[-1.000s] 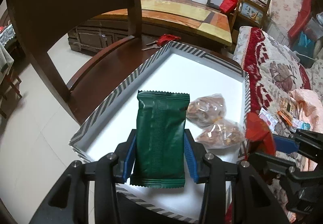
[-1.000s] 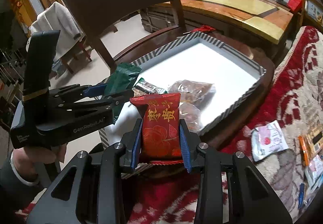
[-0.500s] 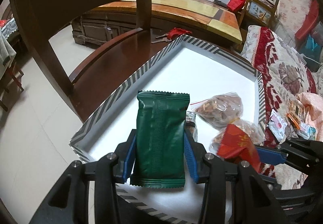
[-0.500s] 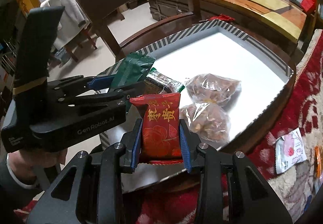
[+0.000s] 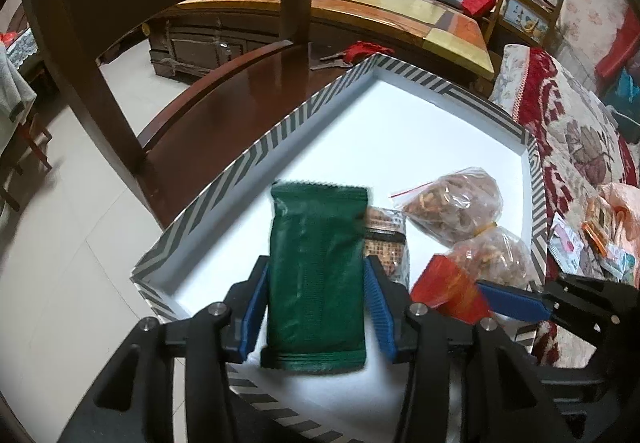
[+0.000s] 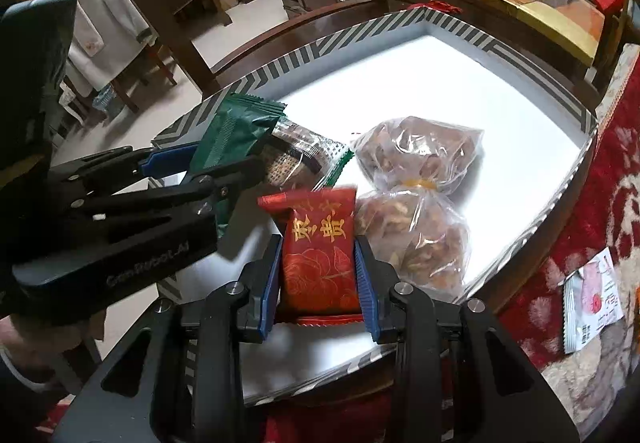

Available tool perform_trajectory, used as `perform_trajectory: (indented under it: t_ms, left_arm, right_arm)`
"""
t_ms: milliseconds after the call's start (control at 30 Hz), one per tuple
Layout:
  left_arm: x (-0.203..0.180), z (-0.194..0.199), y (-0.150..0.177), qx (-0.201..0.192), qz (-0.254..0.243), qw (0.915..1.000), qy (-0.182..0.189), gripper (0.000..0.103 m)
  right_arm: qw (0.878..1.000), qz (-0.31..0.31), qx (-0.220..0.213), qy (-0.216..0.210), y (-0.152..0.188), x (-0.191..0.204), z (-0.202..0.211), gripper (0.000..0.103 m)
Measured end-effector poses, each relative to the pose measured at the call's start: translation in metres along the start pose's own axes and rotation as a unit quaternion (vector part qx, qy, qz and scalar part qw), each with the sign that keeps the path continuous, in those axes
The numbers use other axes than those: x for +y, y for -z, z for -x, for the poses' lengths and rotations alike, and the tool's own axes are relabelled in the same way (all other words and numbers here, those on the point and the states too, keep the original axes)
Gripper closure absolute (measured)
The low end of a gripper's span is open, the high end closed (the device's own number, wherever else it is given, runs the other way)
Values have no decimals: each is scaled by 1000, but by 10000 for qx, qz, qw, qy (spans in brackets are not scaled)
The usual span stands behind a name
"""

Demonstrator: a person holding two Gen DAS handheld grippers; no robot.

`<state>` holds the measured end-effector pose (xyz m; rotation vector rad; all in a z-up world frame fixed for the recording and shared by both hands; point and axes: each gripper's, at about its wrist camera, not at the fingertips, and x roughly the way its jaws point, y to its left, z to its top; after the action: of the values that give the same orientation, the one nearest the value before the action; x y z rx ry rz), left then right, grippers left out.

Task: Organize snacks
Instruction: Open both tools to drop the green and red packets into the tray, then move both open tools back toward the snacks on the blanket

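My left gripper points steeply down over the near-left corner of the tray. Green packet stands upright between its blue pads; jaws opening, and a thin gap shows on both sides, so the pads look just off it. The packet is blurred.

My right gripper is just right of the left one, also tilted down, over the tray's near edge. Red packet sits upright between its pads, gold characters facing the camera; jaws opening, narrow gap, pads close to its sides, and I cannot tell if they touch.

In the right view the left gripper's black body crosses from the left, and a hand shows under it at the near-left edge.

Further in, inside the tray: a small brown checked packet lies just right of the green one. Right of that, two clear bags of nuts lie end to end, joined by a yellow tie.

Far half of the tray's white floor is bare. Tray rests on a dark wooden chair. To the right, loose packets lie on a red patterned cloth.
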<state>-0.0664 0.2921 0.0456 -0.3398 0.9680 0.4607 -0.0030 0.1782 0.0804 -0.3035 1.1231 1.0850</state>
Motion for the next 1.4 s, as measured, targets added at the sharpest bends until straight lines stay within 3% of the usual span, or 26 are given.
perform_trajectory:
  t_ms: [133,333,633,933,1133,1400]
  left_arm:
    - [1,3,-1,-18,60,10000,-54,32]
    - [-4,20,-2,-216,75,9997,-8,23]
    - [-46,42,5,-390,-316,9984,265,18]
    - [-97,54,16,-380,-897,9931,653,16]
    - [-132,58,27,-298,-1350,9861,921,16]
    - [-176,57,36,-90,-1936,9706,1427,16]
  right_arm:
    - [9998,-77,-179,-60,4,-2,15,63]
    - [9982,-282,-500,-153,17,-9,48,63]
    - [9938,-471,-980,209,46,-29,96,63]
    - [9888,-764,-1124,613,83,-59,131,63]
    - [9835,-1096,-1168,844,115,-86,151,63]
    - [9729,-1655,-1189,1094,161,-125,172,63]
